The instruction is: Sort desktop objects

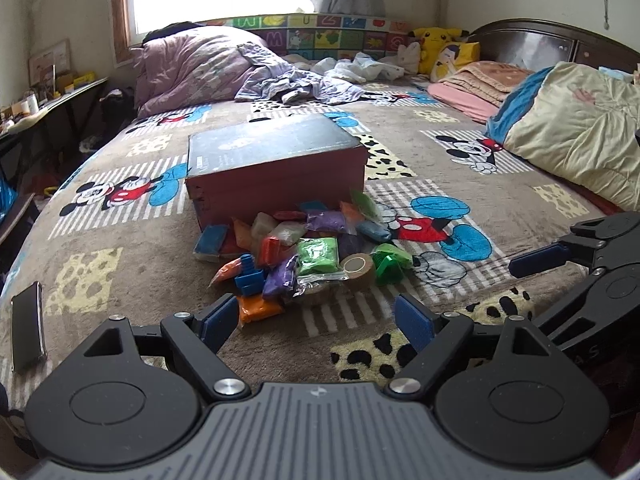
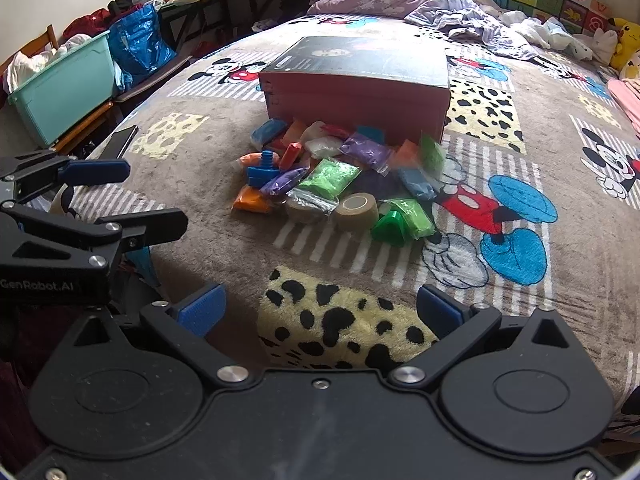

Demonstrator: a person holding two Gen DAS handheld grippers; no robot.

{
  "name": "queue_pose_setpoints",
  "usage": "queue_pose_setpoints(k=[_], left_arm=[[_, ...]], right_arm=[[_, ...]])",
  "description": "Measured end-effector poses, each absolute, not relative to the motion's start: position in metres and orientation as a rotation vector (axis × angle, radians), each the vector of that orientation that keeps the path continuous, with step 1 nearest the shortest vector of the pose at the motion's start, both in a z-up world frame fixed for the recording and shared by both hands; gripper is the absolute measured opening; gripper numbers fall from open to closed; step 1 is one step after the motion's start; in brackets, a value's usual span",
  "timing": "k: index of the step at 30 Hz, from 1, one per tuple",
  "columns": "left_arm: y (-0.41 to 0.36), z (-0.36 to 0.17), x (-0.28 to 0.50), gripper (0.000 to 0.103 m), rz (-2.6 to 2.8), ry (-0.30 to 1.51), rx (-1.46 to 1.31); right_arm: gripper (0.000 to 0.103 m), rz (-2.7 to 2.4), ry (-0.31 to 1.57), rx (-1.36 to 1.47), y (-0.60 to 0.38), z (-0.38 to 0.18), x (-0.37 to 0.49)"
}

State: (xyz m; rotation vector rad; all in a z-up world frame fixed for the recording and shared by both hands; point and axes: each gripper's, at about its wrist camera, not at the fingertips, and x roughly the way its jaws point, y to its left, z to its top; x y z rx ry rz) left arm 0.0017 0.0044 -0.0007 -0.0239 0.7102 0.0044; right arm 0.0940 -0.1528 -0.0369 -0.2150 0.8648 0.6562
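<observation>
A pile of small coloured clay bags (image 1: 316, 258) (image 2: 332, 178) lies on the bed blanket in front of a red box with a dark lid (image 1: 276, 168) (image 2: 356, 80). In the pile are a tan tape roll (image 1: 358, 269) (image 2: 356, 210), a blue plastic bolt toy (image 1: 250, 276) (image 2: 262, 172) and a green plastic piece (image 1: 390, 268) (image 2: 390, 226). My left gripper (image 1: 318, 322) is open and empty, just short of the pile. My right gripper (image 2: 320, 310) is open and empty, further back from it. Each gripper shows in the other's view.
A black phone (image 1: 27, 326) (image 2: 118, 142) lies near the bed's left edge. Quilts and clothes (image 1: 568, 128) are heaped at the far side and right. A teal bin (image 2: 60, 88) and a blue bag (image 2: 138, 46) stand beside the bed.
</observation>
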Motion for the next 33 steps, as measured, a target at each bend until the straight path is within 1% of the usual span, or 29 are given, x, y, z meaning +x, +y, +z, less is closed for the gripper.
queue_pose_setpoints(k=[3, 6, 14, 24, 33], left_arm=[[0.007, 0.001, 0.006, 0.085, 0.048, 0.714, 0.022], [0.001, 0.002, 0.000, 0.085, 0.041, 0.678, 0.038], [-0.001, 0.003, 0.000, 0.085, 0.011, 0.662, 0.013], [0.009, 0.004, 0.000, 0.085, -0.033, 0.711, -0.109], [0.003, 0.004, -0.001, 0.085, -0.041, 0.699, -0.079]], right_arm=[[0.102, 0.649, 0.854, -0.216, -0.154, -0.036, 0.094], [0.102, 0.643, 0.843, -0.216, -0.154, -0.035, 0.094], [0.102, 0.650, 0.830, -0.225, -0.154, -0.033, 0.094], [0.102, 0.671, 0.808, -0.227, -0.153, -0.028, 0.091], [0.102, 0.673, 0.798, -0.257, -0.150, -0.028, 0.089]])
